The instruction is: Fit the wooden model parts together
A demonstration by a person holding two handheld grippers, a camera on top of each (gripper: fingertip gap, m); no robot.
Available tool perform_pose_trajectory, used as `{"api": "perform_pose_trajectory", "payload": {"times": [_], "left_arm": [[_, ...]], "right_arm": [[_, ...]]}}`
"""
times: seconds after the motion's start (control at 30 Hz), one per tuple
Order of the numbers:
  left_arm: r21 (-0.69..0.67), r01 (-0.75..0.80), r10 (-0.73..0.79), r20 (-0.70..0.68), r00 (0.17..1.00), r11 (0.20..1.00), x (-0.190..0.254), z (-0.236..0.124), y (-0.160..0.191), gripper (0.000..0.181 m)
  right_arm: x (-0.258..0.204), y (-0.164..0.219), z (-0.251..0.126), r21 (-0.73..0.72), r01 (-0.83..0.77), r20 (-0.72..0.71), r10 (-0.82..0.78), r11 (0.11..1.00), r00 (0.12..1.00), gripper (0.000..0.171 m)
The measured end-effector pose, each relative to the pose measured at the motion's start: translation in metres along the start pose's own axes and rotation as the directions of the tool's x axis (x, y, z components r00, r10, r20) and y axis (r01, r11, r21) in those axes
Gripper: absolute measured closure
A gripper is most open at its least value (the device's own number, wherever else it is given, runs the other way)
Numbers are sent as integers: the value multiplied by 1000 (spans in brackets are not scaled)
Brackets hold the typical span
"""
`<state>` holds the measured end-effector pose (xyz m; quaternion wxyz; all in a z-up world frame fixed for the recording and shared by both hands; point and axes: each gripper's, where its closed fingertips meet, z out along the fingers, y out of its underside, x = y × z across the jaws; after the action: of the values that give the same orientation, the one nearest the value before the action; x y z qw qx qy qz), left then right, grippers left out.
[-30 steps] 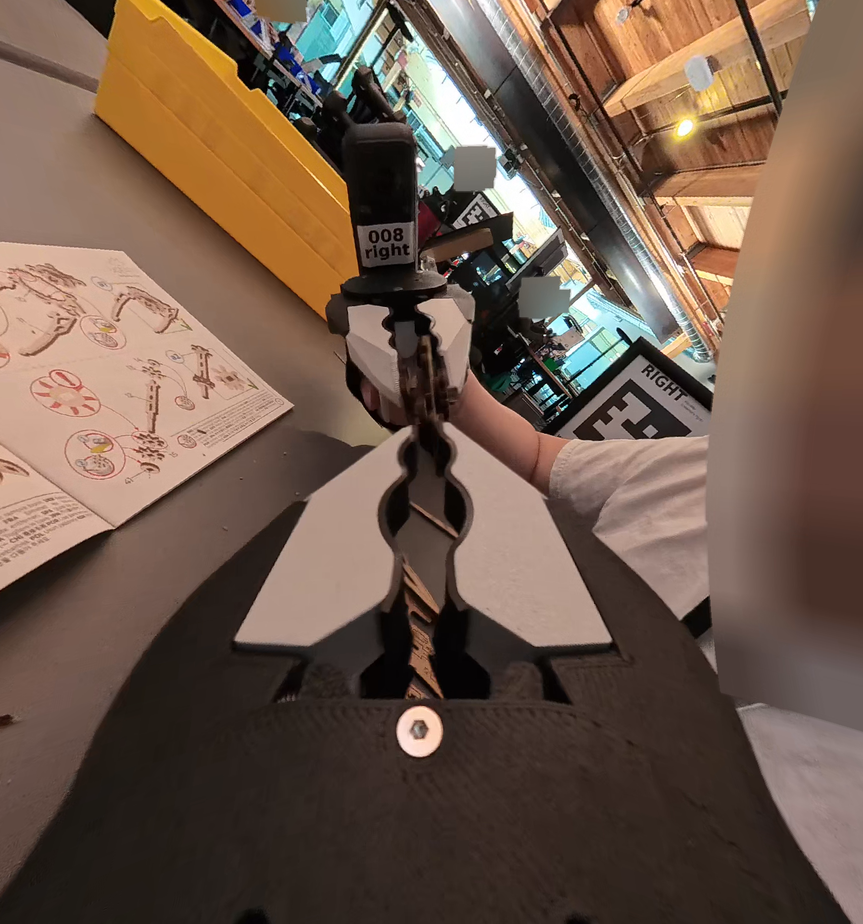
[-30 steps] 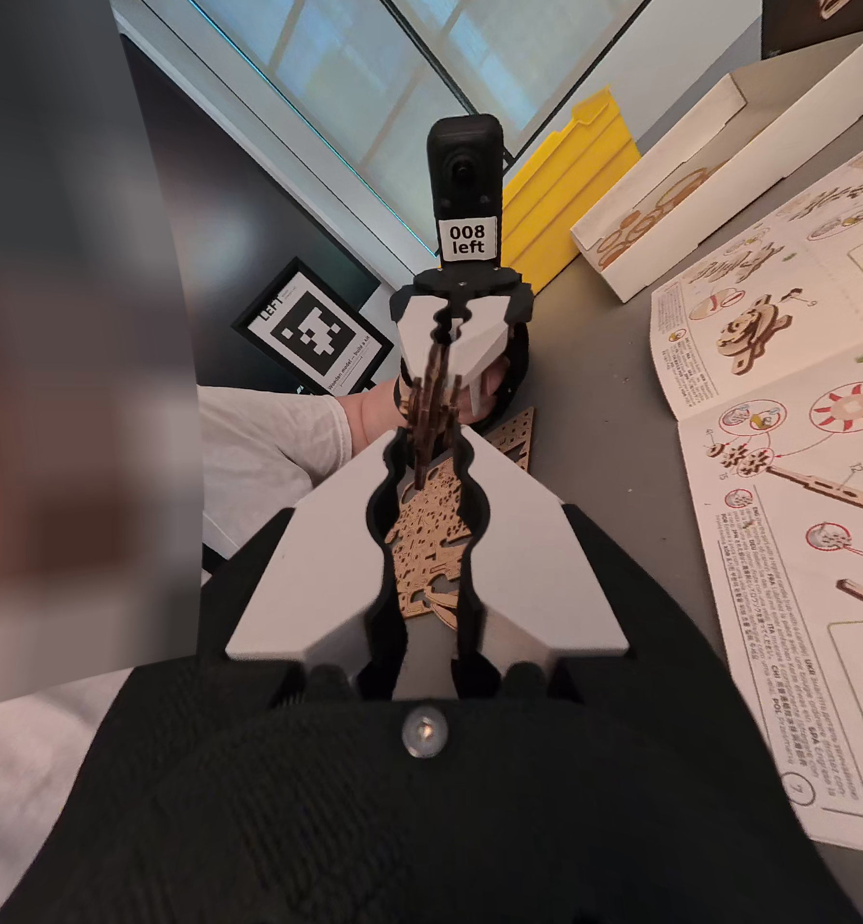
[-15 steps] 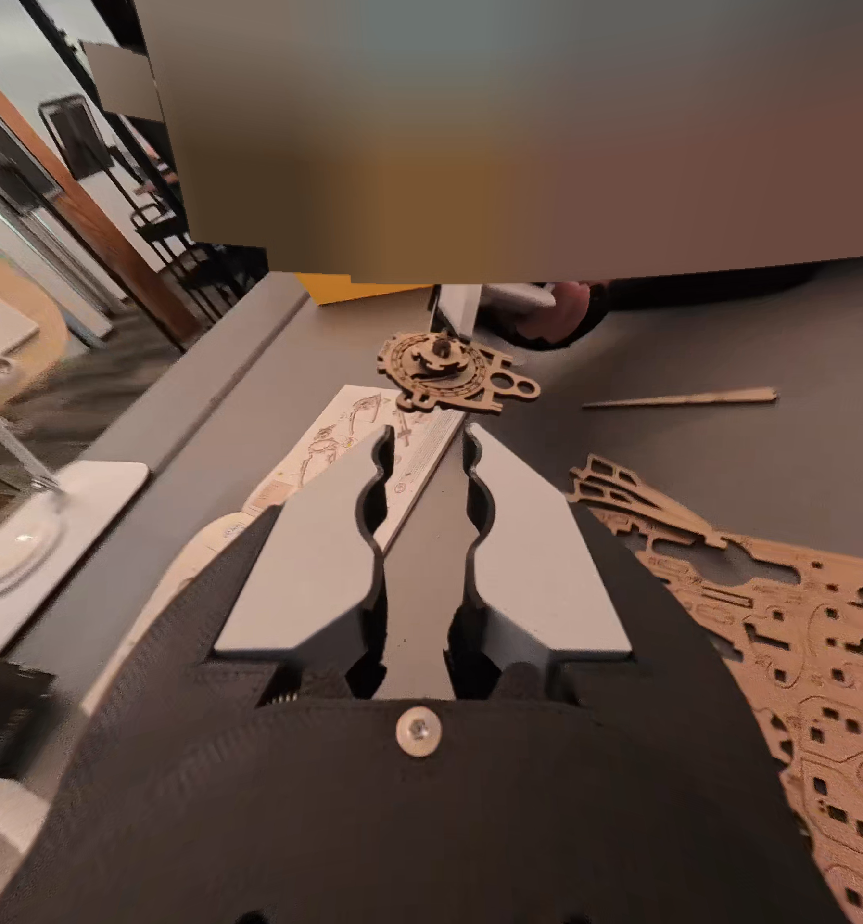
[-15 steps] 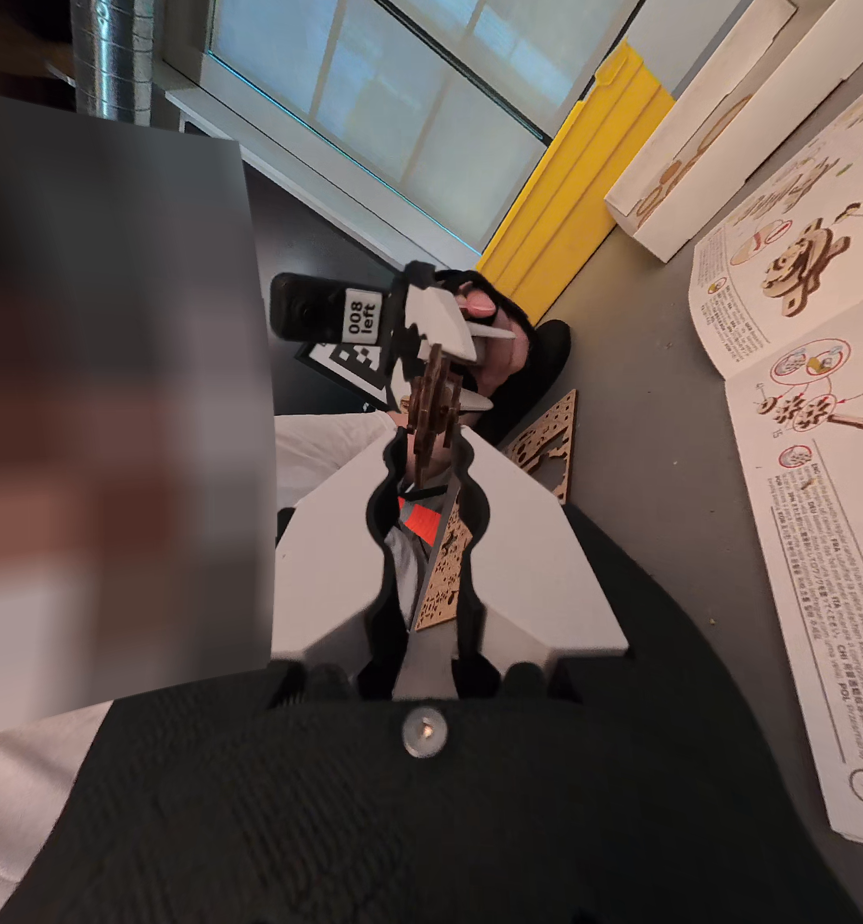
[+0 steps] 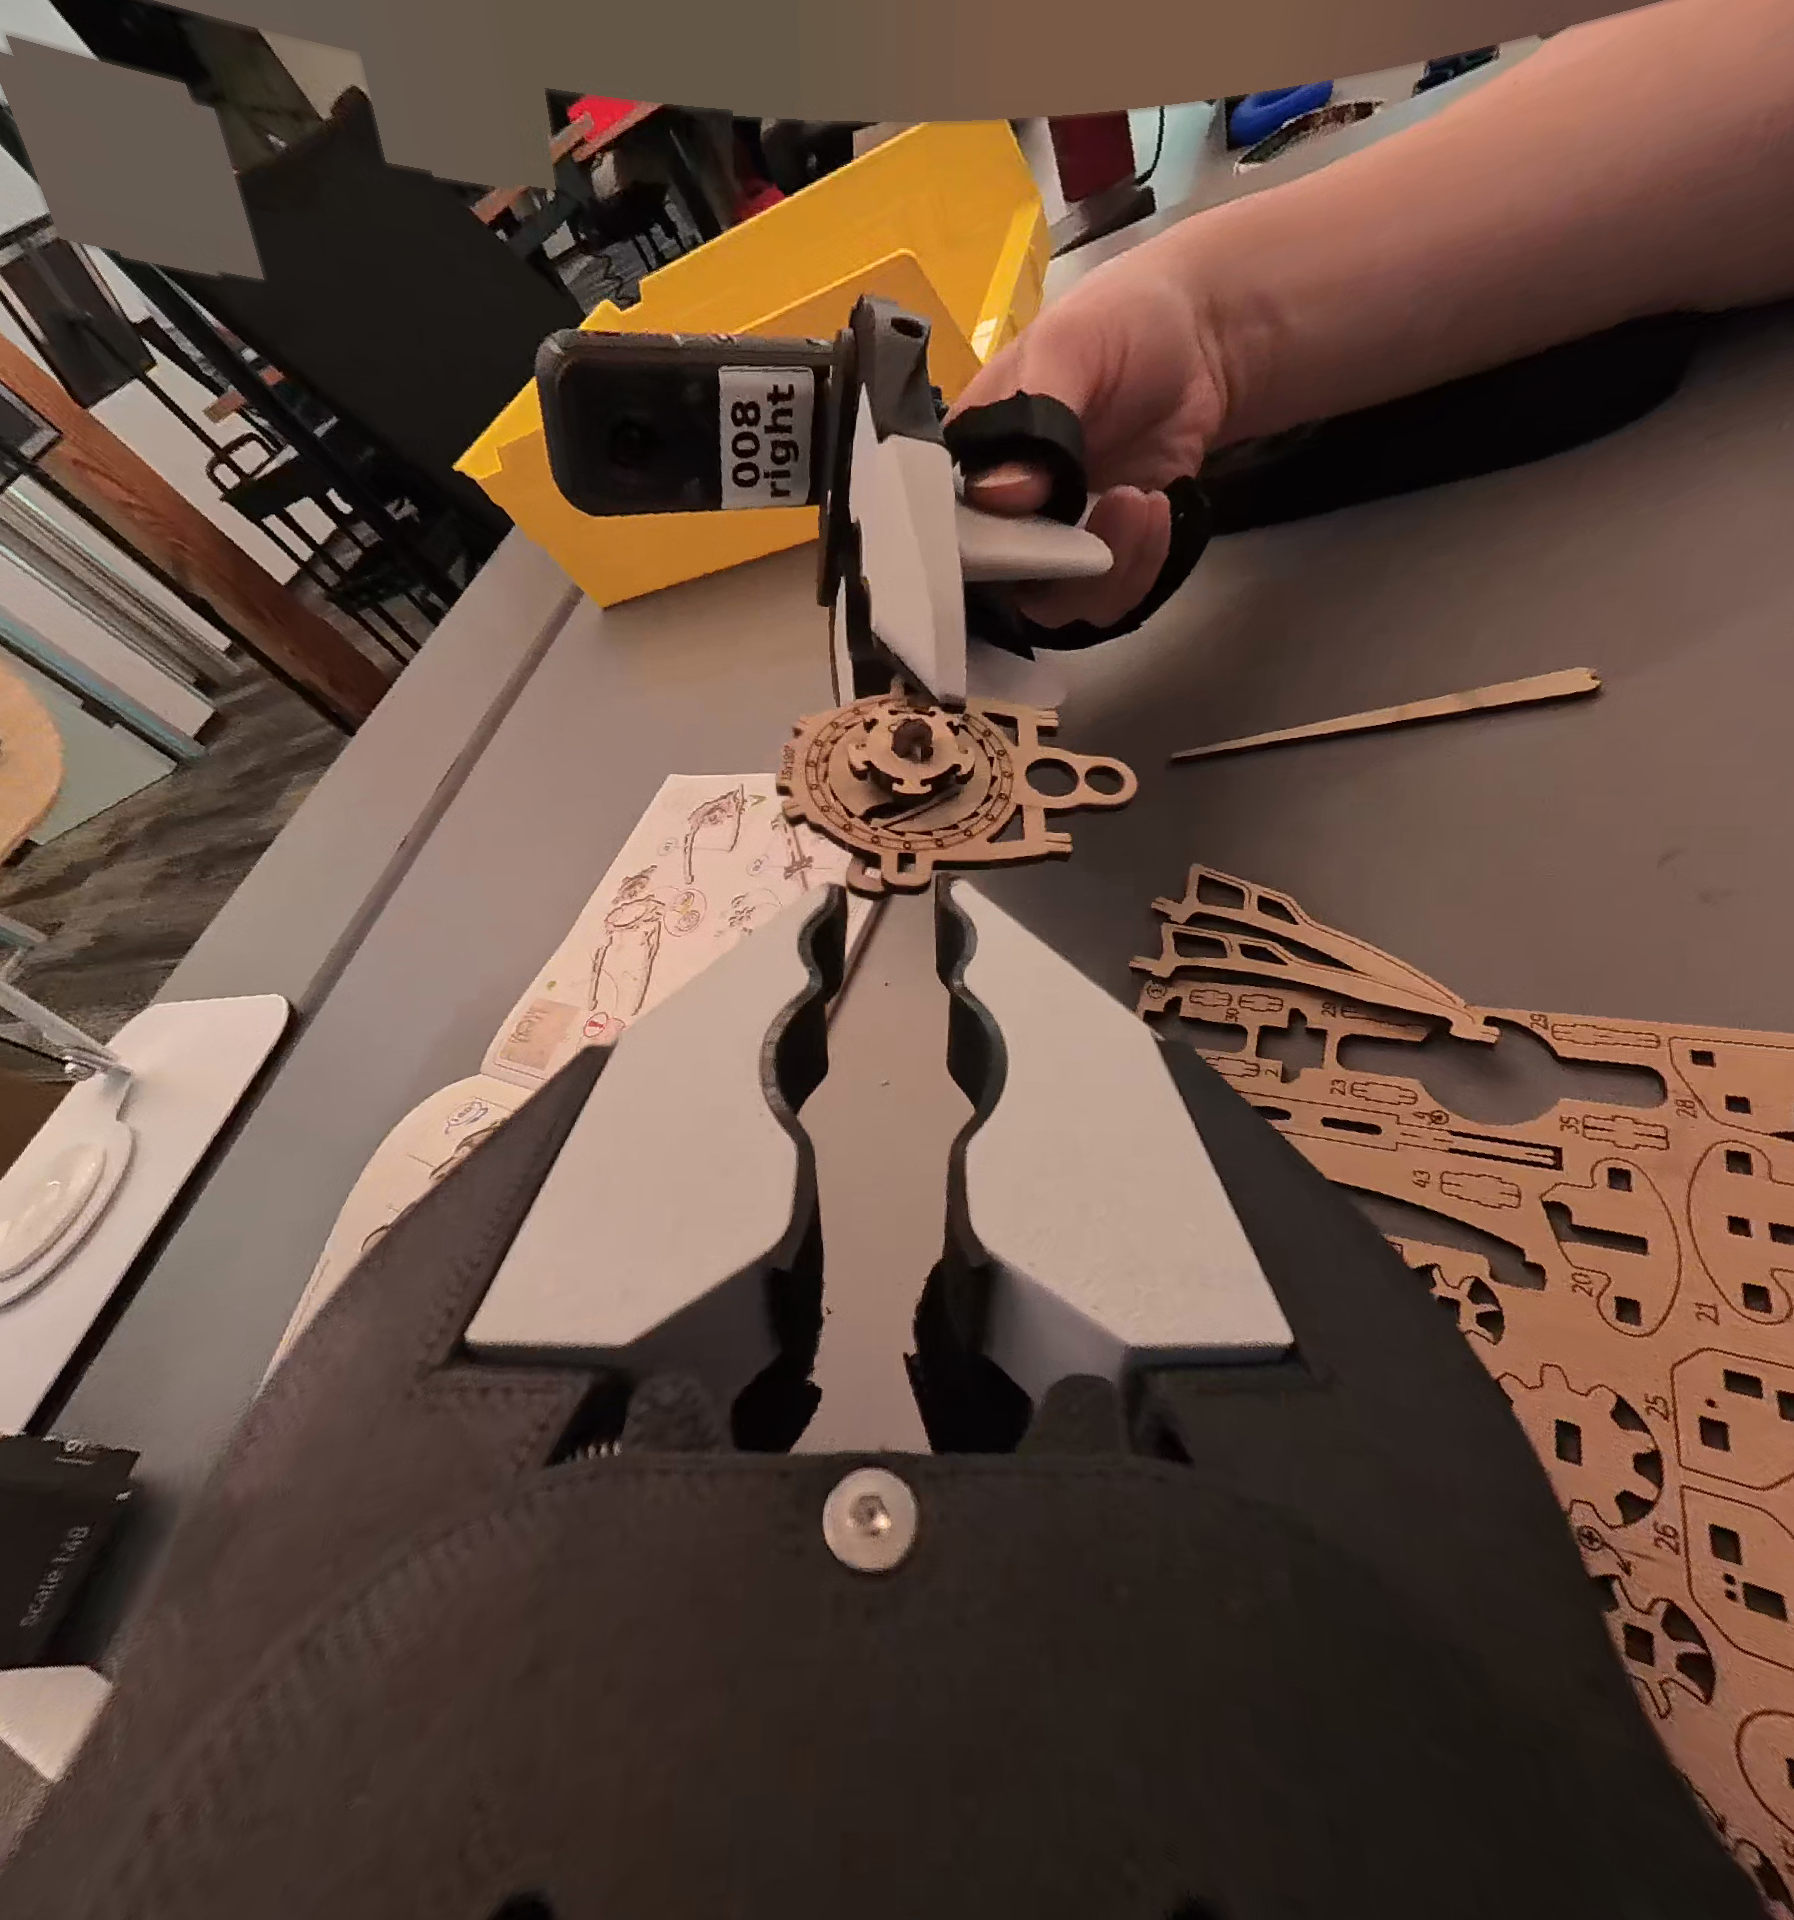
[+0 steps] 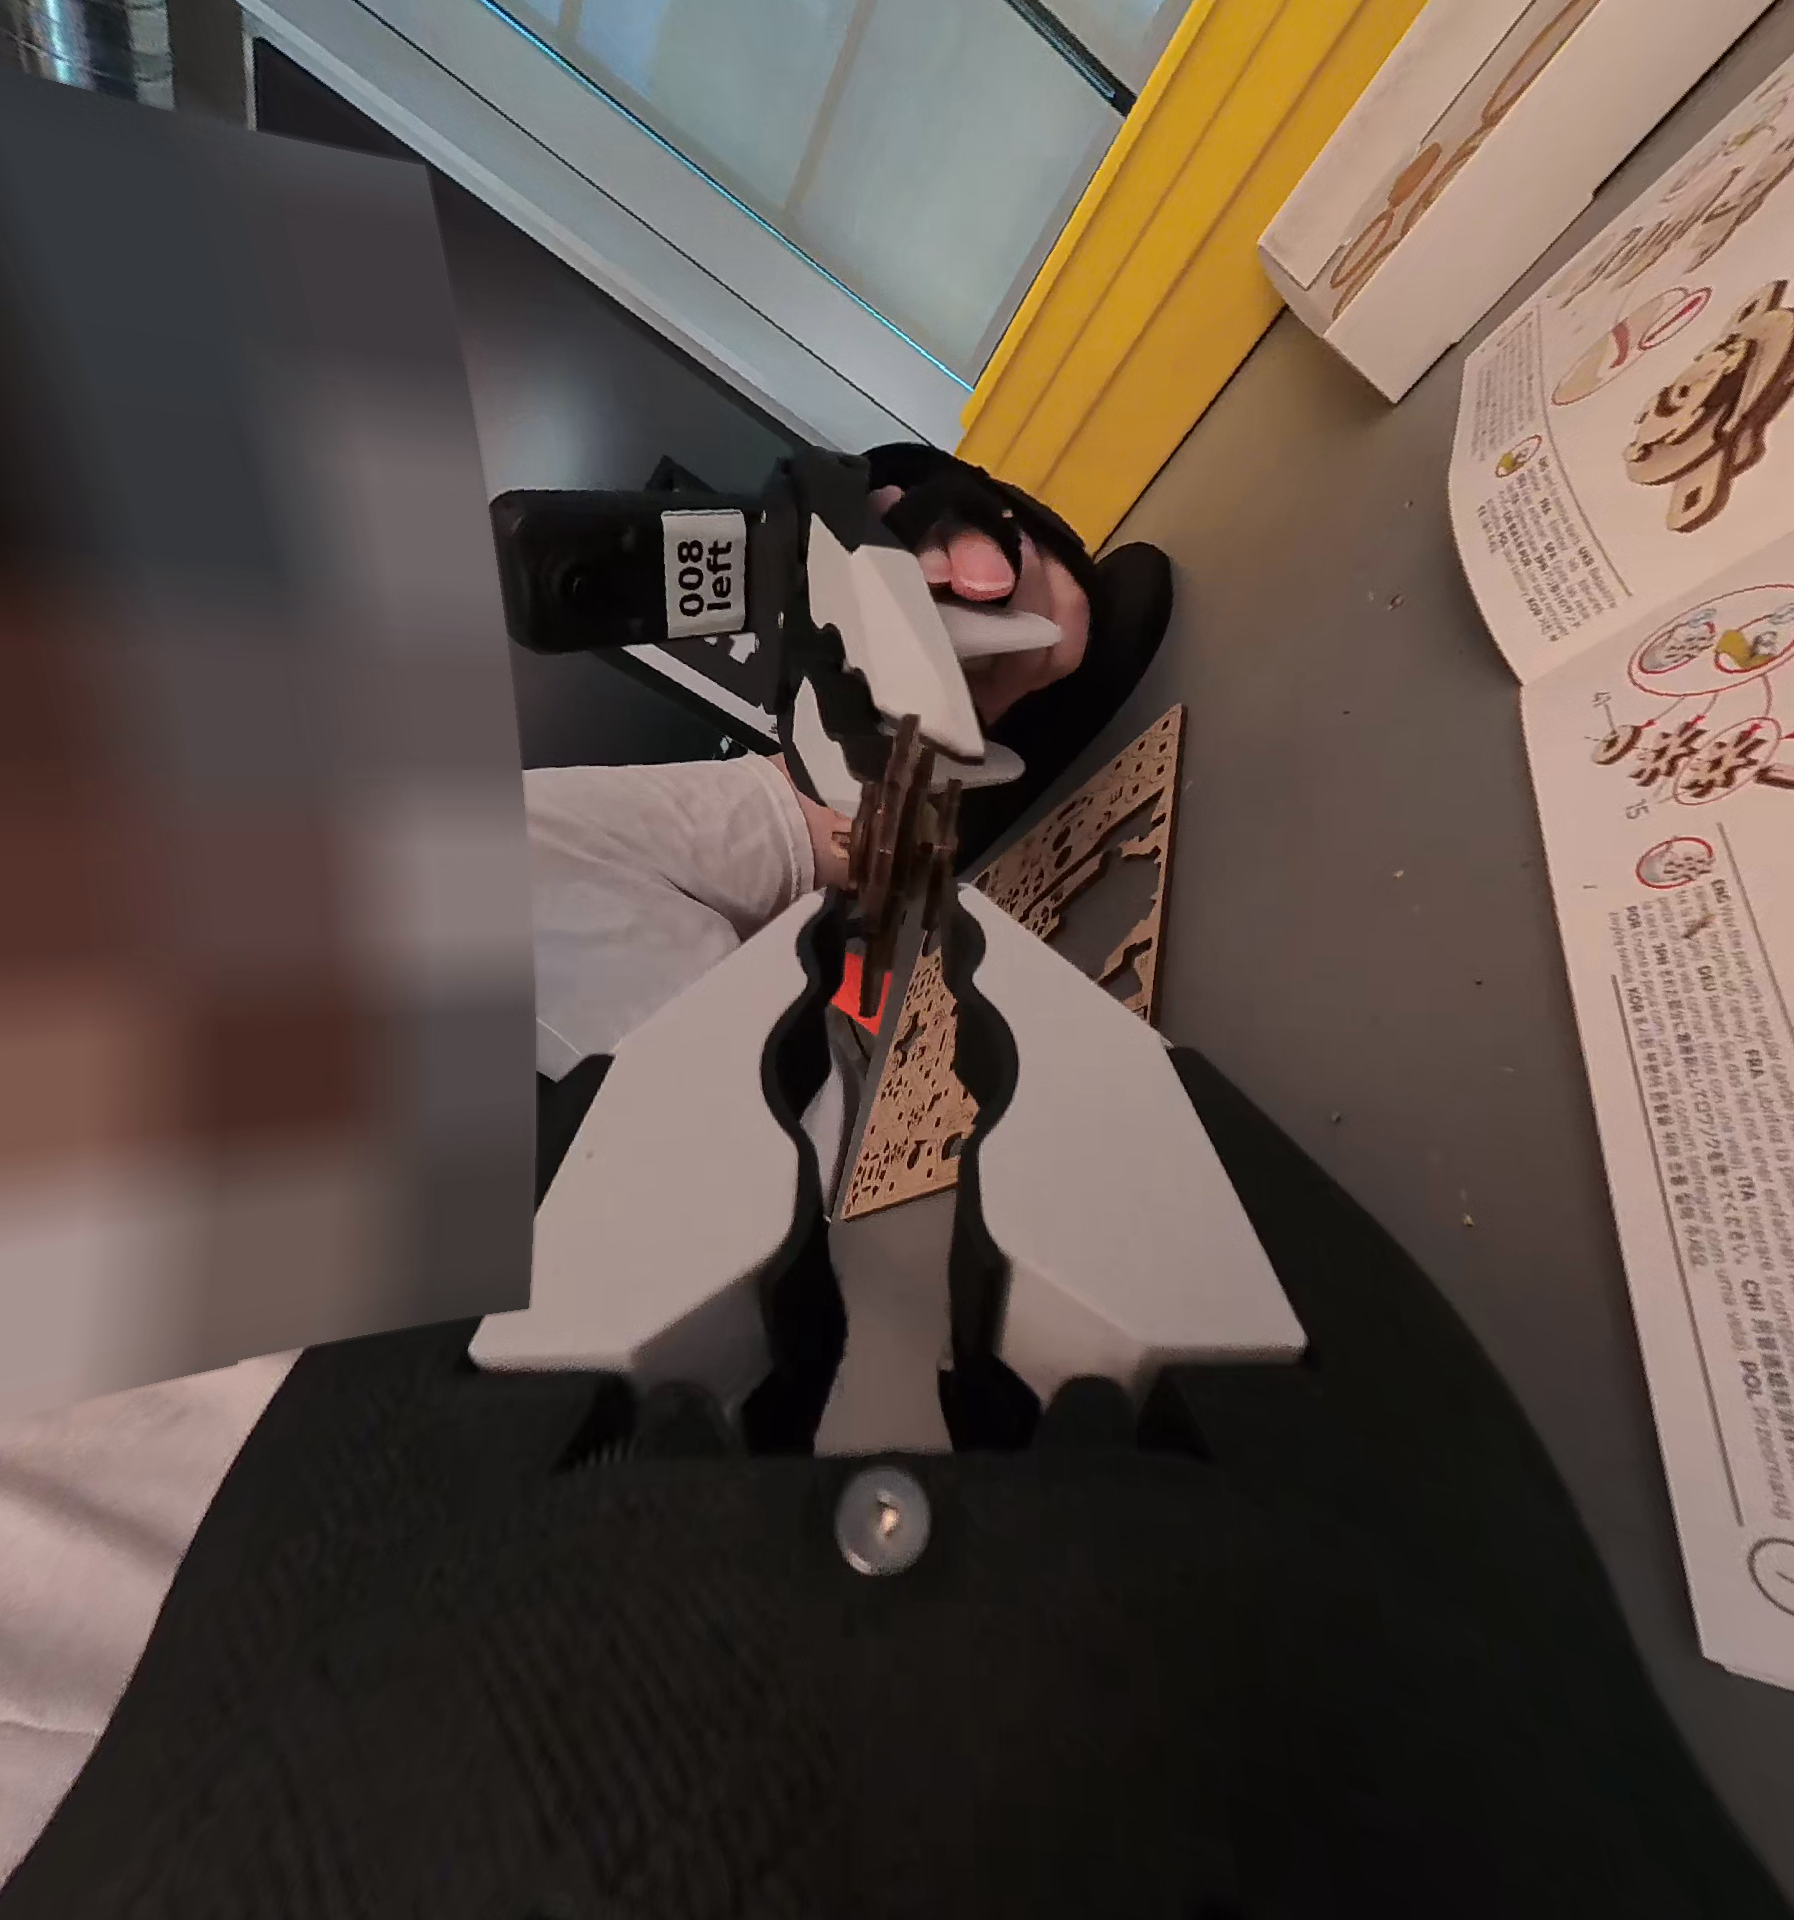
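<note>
A round wooden gear assembly (image 5: pixel 914 790) hangs in the air above the grey table. My right gripper (image 6: pixel 891 914) is shut on it across its stacked layers, where it shows edge-on (image 6: pixel 888 831). In the left wrist view the right gripper (image 5: pixel 898 691) comes down on its top edge. My left gripper (image 5: pixel 885 899) is slightly open, and its tips flank the assembly's lower tab with a thin gap on each side. It also shows sideways in the right wrist view (image 6: pixel 903 743), at the assembly's far end.
A plywood sheet of cut-out parts (image 5: pixel 1651 1195) lies on the table to the right, and a thin wooden stick (image 5: pixel 1392 712) lies beyond it. The instruction booklet (image 6: pixel 1651 727) lies open. A yellow bin (image 5: pixel 820 312) and a white box (image 6: pixel 1444 208) stand at the back. The table edge runs along the left.
My left gripper let go of the assembly, turned about a quarter turn and came back with its tips at the lower tab. My right gripper kept hold.
</note>
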<state>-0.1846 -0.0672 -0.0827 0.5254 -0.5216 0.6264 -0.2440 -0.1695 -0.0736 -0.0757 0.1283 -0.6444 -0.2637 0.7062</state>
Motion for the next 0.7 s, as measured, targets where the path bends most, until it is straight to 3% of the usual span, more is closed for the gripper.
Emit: {"api": "perform_pose_trajectory", "payload": {"times": [0.03,0.53,0.7], "left_arm": [[8,-1,2,-4,1000,1000,0,-1,-2,168],[-22,-11,9,-73,997,1000,12,1,5,175],[-1,6,-6,-77,997,1000,11,-1,3,175]], "right_arm": [[0,1,0,-4,-4,5,4,1000,1000,155],[7,8,-1,-51,7,-35,-9,999,999,155],[4,0,-5,-28,99,-54,-100,995,993,149]]}}
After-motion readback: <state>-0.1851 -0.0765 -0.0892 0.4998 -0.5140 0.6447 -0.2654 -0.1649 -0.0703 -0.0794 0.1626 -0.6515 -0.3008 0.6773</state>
